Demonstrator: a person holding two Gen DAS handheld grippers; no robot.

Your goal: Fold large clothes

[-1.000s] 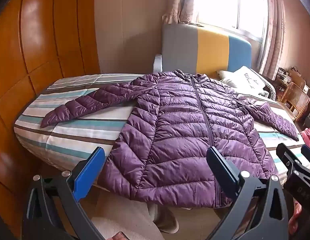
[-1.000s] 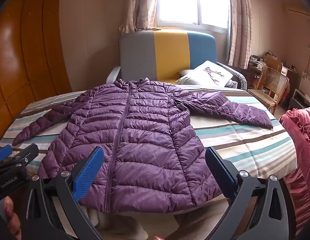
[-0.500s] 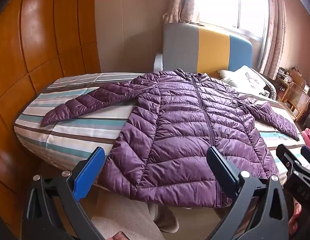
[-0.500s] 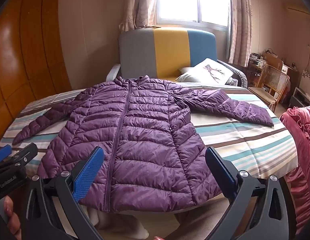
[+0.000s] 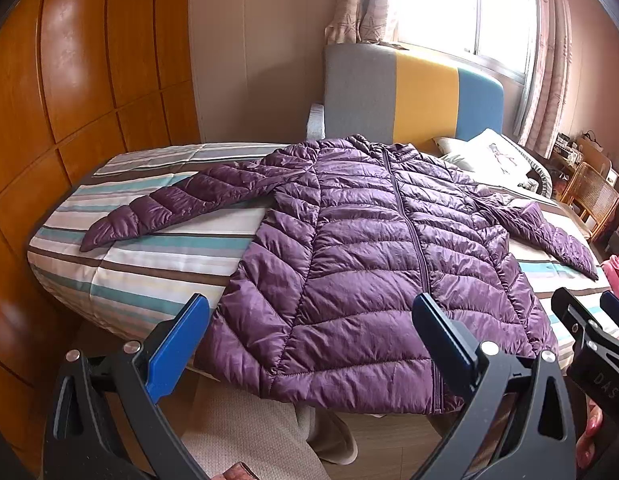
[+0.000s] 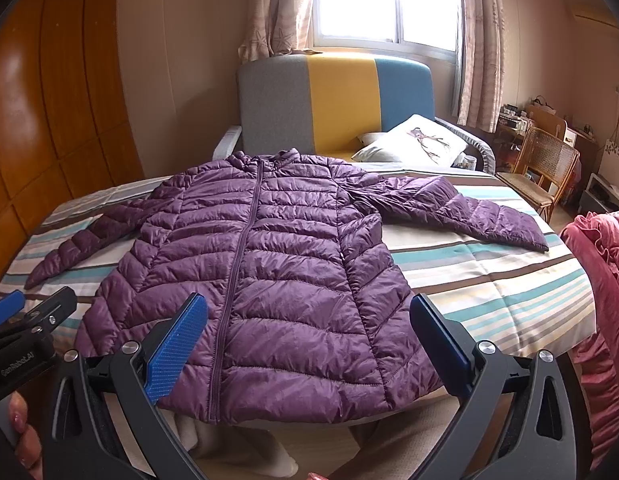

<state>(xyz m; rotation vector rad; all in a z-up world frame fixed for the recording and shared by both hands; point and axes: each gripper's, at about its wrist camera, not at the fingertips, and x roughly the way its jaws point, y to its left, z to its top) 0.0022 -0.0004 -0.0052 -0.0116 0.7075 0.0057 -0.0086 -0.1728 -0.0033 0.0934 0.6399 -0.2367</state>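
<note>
The purple jacket (image 5: 373, 264) lies zipped and front-up across the striped bed (image 6: 489, 280), collar toward the far edge, hem spilling over the near edge, a sleeve spread out toward each side edge. Both grippers hang just short of the near edge with nothing between their pads: the left gripper (image 5: 309, 336) gapes wide over the hem's left half, the right gripper (image 6: 309, 332) equally wide over the right half. Folding has not begun — the likely first step is to bring a sleeve in across the chest. To do that well, pinch the cuff (image 5: 97, 240) or the sleeve's outer seam rather than the puffy middle, since the slick quilting will probably slip, and lay it flat before the next fold. The bed offers bare room beside both sleeves; a red heap (image 6: 601, 272) crowds the right edge, and a pillow (image 6: 413, 140) lies beyond the far edge.
</note>
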